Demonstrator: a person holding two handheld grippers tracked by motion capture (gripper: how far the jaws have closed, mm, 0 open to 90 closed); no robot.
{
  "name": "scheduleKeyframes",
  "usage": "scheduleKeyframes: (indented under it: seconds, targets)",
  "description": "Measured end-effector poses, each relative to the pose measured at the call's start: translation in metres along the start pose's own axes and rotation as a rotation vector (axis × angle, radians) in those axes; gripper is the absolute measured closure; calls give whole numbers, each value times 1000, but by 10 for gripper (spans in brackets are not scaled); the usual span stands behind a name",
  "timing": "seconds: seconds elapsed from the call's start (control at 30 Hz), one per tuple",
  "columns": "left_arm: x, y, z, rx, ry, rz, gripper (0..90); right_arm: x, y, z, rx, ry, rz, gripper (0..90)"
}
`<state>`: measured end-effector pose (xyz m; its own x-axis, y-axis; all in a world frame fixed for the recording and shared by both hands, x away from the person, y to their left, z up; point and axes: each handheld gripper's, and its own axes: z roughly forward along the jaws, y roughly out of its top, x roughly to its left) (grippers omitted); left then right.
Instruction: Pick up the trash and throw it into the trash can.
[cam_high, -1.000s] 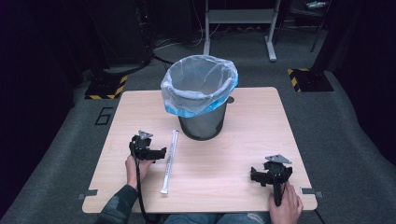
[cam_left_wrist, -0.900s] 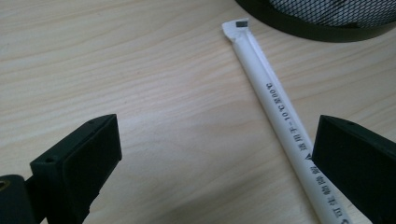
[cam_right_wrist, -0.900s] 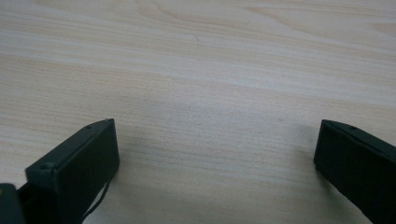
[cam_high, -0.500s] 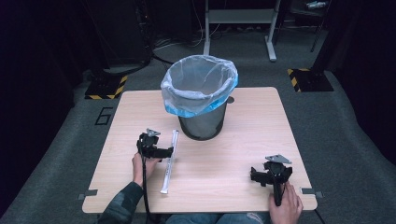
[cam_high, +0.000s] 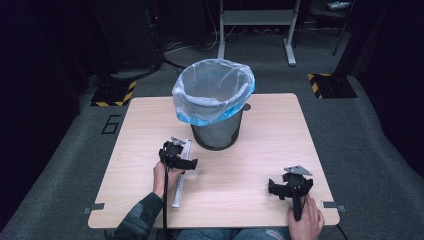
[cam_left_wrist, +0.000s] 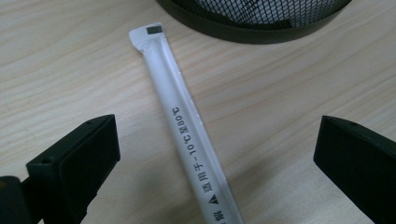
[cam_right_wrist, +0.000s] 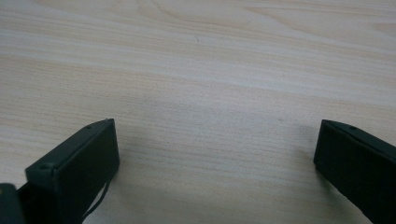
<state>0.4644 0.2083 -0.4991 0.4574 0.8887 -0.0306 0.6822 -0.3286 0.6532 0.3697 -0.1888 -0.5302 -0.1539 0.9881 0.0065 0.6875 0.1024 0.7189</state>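
A long white wrapped straw (cam_high: 180, 175) lies on the wooden table (cam_high: 260, 145), pointing at the bin. My left gripper (cam_high: 175, 152) hovers open over its far half. In the left gripper view the straw (cam_left_wrist: 187, 112) runs up between the two spread jaws without touching either, its sealed tip close to the bin's base (cam_left_wrist: 252, 23). The black mesh bin (cam_high: 216, 102) with a blue-white liner stands at the table's middle back. My right gripper (cam_high: 290, 186) rests open near the front right, and its own view has bare wood (cam_right_wrist: 210, 93) between the jaws.
The table's front edge (cam_high: 215, 225) is close to both hands. Behind the table stand a metal frame (cam_high: 255, 25) and yellow-black striped floor blocks (cam_high: 327, 85). Grey carpet surrounds the table.
My left gripper has moved right and forward, from beside the straw to over its far half near the bin. The right gripper has stayed still.
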Motion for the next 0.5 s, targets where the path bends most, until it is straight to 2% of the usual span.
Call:
scheduleKeyframes:
  seconds: [0.27, 0.37, 0.47, 0.5]
  targets:
    - [-9, 0, 8, 24, 13, 37, 0, 0, 0, 0, 1, 0, 4, 0]
    - [-11, -2, 14, 50, 29, 58, 1, 0, 0, 0, 1, 0, 3, 0]
    - [-11, -6, 19, 68, 25, 48, 14, 0, 0, 0, 1, 0, 4, 0]
    - [-9, -7, 19, 65, 19, 31, 15, 0, 0, 0, 0, 0, 0, 0]
